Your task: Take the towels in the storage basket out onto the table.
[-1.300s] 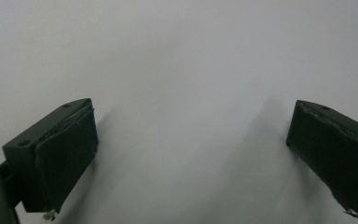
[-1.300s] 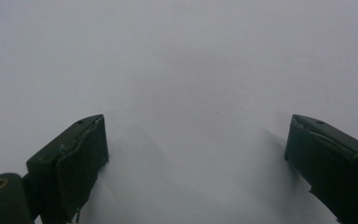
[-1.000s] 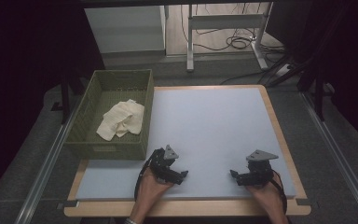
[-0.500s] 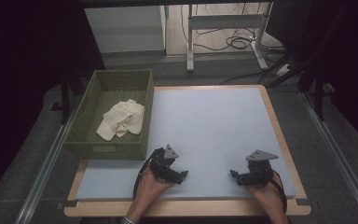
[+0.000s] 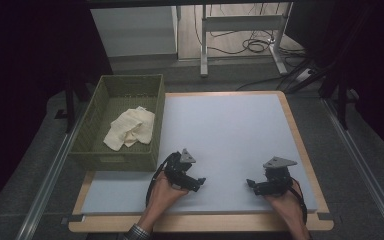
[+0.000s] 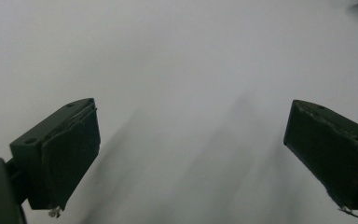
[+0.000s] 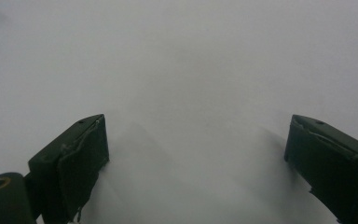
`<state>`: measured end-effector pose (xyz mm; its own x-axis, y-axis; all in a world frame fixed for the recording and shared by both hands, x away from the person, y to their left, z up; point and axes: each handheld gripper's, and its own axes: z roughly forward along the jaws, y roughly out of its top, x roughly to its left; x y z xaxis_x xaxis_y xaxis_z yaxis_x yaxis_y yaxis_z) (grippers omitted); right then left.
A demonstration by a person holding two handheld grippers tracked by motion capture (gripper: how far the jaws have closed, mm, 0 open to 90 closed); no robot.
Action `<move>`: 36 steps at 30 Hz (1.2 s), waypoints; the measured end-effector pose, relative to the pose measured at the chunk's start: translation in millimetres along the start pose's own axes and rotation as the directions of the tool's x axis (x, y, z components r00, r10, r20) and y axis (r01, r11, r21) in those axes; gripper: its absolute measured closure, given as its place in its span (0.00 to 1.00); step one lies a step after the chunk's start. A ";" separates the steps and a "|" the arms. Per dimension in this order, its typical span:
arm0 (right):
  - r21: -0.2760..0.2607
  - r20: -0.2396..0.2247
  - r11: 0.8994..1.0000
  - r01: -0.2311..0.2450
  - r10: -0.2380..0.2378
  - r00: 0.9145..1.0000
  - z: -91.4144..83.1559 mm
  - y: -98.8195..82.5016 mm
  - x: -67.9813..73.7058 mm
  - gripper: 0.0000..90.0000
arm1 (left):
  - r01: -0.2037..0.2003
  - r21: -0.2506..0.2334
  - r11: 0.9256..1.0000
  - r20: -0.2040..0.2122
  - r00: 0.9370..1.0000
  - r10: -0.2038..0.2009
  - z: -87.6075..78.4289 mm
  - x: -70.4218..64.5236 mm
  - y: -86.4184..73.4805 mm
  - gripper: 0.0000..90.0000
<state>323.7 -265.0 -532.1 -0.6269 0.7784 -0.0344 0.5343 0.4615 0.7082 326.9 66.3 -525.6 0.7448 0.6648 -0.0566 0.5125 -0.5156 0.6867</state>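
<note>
The cream cloth [image 5: 130, 128] lies crumpled in the green woven basket [image 5: 94, 112], at about ten o'clock from my hands and well apart from both. That is the nearest thing to work on, so I judge this the start: nothing is gripped and the reach has not begun. My left gripper [image 5: 200, 182] rests low on the grey mat [image 5: 230, 130] at seven o'clock of the board, jaws spread wide over bare mat, as the left gripper view [image 6: 191, 154] shows. My right gripper [image 5: 251, 184] sits at five o'clock, jaws likewise spread with nothing between them [image 7: 196, 163]. Next, I think, my left must lift over the basket's near wall and descend onto the cloth's raised fold.
</note>
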 end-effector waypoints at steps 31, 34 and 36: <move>-0.008 0.005 1.000 0.008 -0.008 1.000 1.7 0.1 -1.0 0.07 | 0.007 0.094 0.996 -0.021 1.000 -0.005 -45.4 44.4 82.1 0.03; -0.008 0.005 1.000 0.007 -0.007 1.000 1.7 0.1 -1.0 0.07 | 0.018 0.104 0.994 -0.037 0.999 -0.014 -52.3 55.0 88.2 0.03; -0.009 0.005 1.000 0.007 -0.007 1.000 1.7 0.1 -1.0 0.07 | 0.022 0.108 0.994 -0.058 0.998 -0.016 -56.8 62.2 91.0 0.03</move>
<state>325.3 -265.0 -533.2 -0.6280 0.7770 -0.0425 0.5249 0.4633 0.7140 395.6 91.5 -425.5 0.7105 0.7032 -0.0260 0.5721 -0.5557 0.6033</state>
